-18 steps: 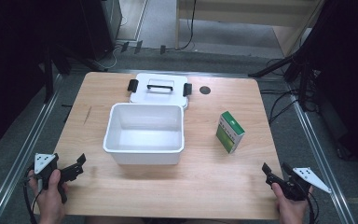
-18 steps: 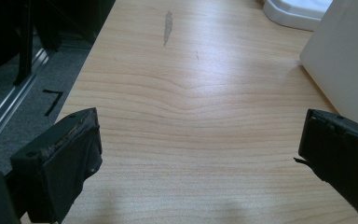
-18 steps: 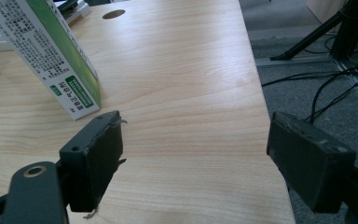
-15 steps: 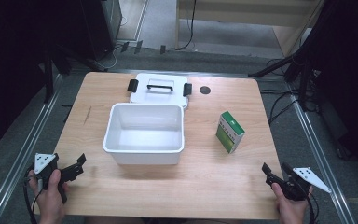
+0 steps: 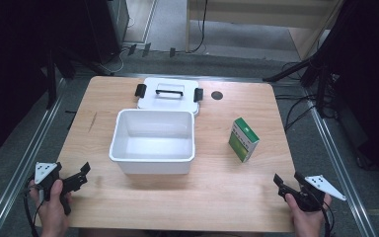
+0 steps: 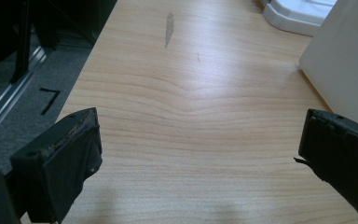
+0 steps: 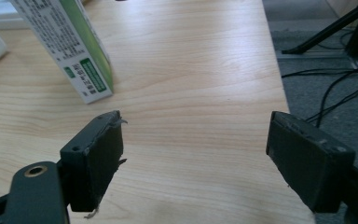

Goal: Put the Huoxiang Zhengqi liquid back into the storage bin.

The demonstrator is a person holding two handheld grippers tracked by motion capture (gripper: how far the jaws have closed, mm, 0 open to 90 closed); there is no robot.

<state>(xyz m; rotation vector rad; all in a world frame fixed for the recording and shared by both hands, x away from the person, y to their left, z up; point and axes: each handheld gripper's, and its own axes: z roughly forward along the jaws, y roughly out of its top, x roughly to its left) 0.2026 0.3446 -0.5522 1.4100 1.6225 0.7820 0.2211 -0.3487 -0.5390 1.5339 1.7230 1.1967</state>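
Both claws sit low at the near edge of the surface (image 5: 237,192), one in each bottom corner of the high view, held off from everything as if waiting to start. The left claw (image 5: 81,174) at lower left has its jaws spread wide with only bare wood between them; its own view puts the white wall of the tub (image 6: 345,60) at the right edge of that frame, near but not touching. The right claw (image 5: 282,183) at lower right is spread wide too, nothing between the jaws, aimed up the frame toward the green and white carton (image 5: 243,139).

That carton stands upright, right of centre in the high view, apart from the tub and well clear of the surface's edges. In the right gripper view it rises at upper left as the carton (image 7: 70,51), just beyond the left jaw, so I judge it the thing nearest to being picked up.

The white tub (image 5: 153,159) sits open in the middle of the frame and is empty, its bare bottom showing. Its lid (image 5: 169,94), with a black handle and a black clasp at each end, lies flat behind it at upper centre, touching or nearly touching the tub's far rim, presumably set aside to leave the opening free for loading. A small dark round spot (image 5: 217,95) lies right of the lid
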